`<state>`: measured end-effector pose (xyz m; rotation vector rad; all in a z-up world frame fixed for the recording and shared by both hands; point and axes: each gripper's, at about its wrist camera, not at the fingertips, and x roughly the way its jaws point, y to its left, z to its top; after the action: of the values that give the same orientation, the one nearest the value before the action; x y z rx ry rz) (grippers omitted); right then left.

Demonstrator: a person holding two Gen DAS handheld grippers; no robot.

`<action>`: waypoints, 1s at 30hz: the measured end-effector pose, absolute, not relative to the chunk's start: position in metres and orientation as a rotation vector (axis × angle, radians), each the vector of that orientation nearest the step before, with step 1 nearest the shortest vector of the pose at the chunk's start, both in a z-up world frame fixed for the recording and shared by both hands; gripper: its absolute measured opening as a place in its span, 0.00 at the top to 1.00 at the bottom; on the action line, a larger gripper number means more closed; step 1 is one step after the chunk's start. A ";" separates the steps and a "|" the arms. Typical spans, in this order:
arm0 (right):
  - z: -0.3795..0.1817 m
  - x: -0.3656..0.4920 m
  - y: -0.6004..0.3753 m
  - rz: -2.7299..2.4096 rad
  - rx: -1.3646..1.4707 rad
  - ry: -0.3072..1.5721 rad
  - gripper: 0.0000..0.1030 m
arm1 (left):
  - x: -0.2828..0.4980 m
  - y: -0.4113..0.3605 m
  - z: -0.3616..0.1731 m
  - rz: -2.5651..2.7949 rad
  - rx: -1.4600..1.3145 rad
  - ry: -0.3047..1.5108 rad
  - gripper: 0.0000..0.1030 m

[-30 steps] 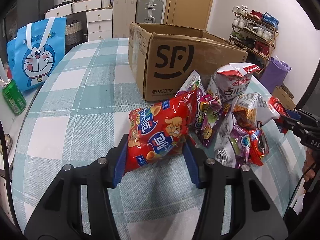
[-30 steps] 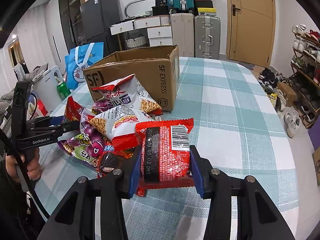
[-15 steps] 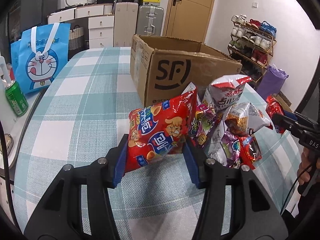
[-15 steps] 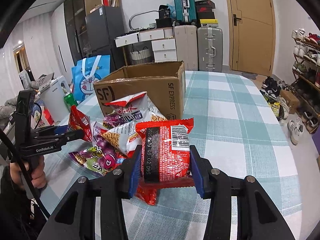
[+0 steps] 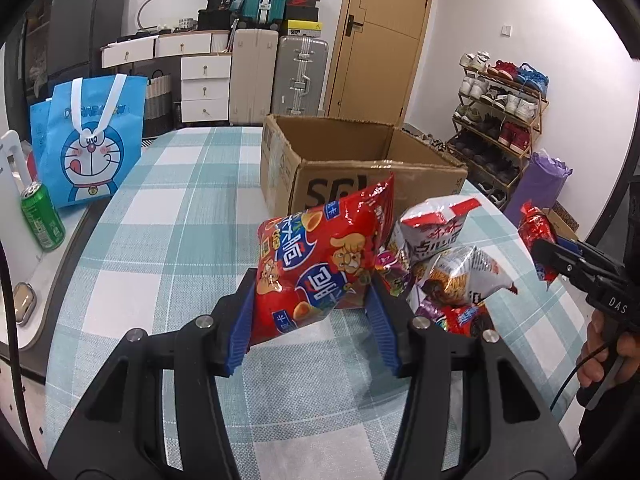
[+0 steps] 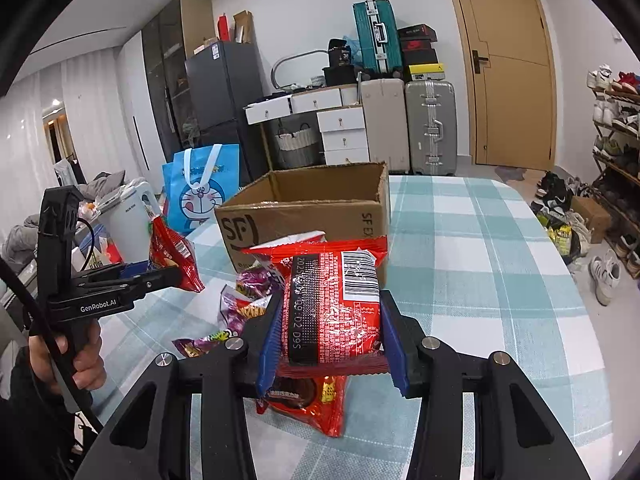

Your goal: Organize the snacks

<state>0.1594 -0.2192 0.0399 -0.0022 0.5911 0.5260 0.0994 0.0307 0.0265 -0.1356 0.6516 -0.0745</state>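
My left gripper (image 5: 310, 322) is shut on a red chip bag (image 5: 320, 264) and holds it above the checked table, in front of the open SF cardboard box (image 5: 360, 168). My right gripper (image 6: 332, 344) is shut on a red noodle packet (image 6: 332, 304) with a barcode, also lifted. The box shows in the right wrist view (image 6: 304, 216) too, open and empty as far as I see. A pile of snack bags (image 5: 444, 264) lies on the table before the box. The left gripper with its chip bag (image 6: 172, 252) shows at left in the right wrist view.
A blue Doraemon bag (image 5: 88, 144) and a green can (image 5: 42, 216) stand off the table's left edge. A shoe rack (image 5: 500, 120) and purple bag (image 5: 536, 188) are at right. Another red packet (image 6: 308, 400) lies under my right gripper. Suitcases and drawers stand behind.
Both grippers have risen with their packets; the snack pile and box now sit lower, and the box's inside shows.
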 end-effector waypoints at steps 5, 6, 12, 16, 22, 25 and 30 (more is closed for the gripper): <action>0.045 0.163 -0.218 0.531 0.007 0.574 0.56 | 0.099 0.022 0.042 -0.076 -0.130 0.622 0.52; 0.046 0.163 -0.218 0.534 0.010 0.571 0.56 | 0.100 0.021 0.044 -0.078 -0.131 0.619 0.52; 0.052 0.171 -0.218 0.536 0.036 0.553 0.56 | 0.106 0.011 0.057 -0.088 -0.135 0.604 0.52; 0.055 0.182 -0.213 0.546 0.049 0.559 0.56 | 0.114 0.008 0.062 -0.082 -0.135 0.605 0.52; 0.059 0.193 -0.201 0.551 0.022 0.550 0.56 | 0.130 0.008 0.074 -0.062 -0.140 0.597 0.52; 0.061 0.198 -0.198 0.551 0.016 0.548 0.56 | 0.140 0.008 0.080 -0.054 -0.146 0.594 0.52; 0.066 0.209 -0.197 0.554 0.036 0.553 0.56 | 0.160 0.008 0.088 -0.042 -0.145 0.596 0.52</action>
<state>0.2093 -0.1966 0.0662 0.0359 0.5531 0.5541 0.1597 0.0083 0.0880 -0.1451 0.5958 -0.0418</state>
